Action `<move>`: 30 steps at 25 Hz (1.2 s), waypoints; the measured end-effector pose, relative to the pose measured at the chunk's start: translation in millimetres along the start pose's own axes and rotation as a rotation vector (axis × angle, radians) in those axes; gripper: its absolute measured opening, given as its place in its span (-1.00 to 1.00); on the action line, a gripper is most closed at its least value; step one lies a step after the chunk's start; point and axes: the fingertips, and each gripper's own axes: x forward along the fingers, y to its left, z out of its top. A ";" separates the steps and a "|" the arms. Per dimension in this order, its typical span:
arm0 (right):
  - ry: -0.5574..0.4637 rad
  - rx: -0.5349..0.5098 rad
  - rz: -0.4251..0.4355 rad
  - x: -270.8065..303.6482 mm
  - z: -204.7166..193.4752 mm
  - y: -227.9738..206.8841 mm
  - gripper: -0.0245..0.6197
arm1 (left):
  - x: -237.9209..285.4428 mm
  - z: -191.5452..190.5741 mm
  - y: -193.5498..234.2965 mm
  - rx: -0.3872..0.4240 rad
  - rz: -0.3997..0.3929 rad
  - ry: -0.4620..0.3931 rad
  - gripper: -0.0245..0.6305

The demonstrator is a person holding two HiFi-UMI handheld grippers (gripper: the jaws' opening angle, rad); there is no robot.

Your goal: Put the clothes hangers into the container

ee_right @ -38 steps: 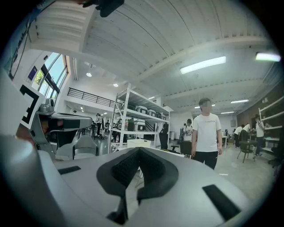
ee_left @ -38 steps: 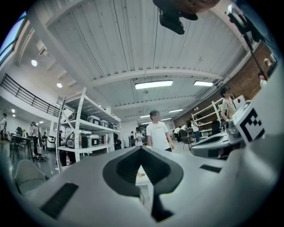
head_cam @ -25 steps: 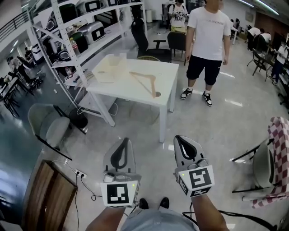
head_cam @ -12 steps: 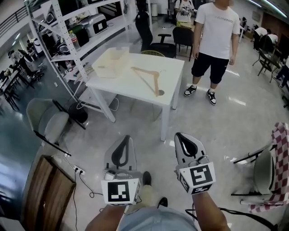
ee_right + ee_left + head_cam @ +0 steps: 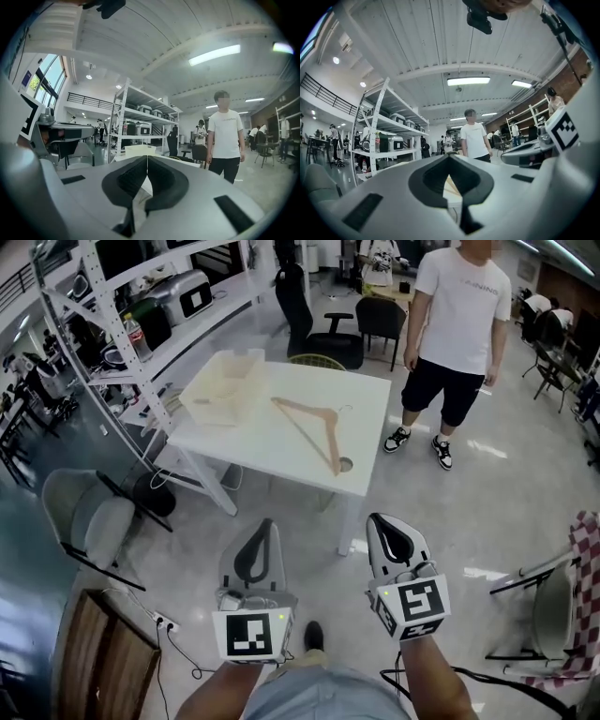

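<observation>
Wooden triangular clothes hanger [image 5: 306, 434] lay on the white surface [image 5: 366, 395] near the cream plastic container [image 5: 225, 385]. Left gripper [image 5: 261, 532] and right gripper [image 5: 380, 526] hung well short of it, jaws closed and empty. Approaching and opening seemed next.

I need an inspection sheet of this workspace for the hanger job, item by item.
Surface: white table, ahead of both grippers.
Job's things: wooden hanger flat on the table; pale container beside it, apart.
Clutter: nothing seen on the table.
Grippers: left gripper and right gripper shut, empty, held low.
Cables: floor cable at lower left.
Surroundings: shelving rack, standing person beyond the table, grey chair.
</observation>
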 end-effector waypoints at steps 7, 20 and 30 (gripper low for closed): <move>-0.016 -0.013 -0.036 62.2 18.0 -8.0 -0.89 | 53.9 3.7 44.8 0.001 -0.012 -0.025 -0.89; 0.017 -0.018 -0.054 127.9 3.9 -32.3 -0.89 | 117.4 -25.8 66.7 -0.008 -0.023 -0.007 -0.89; 0.056 0.011 -0.025 219.4 -15.0 -82.3 -0.89 | 211.2 -50.0 84.1 0.008 0.008 0.040 -0.89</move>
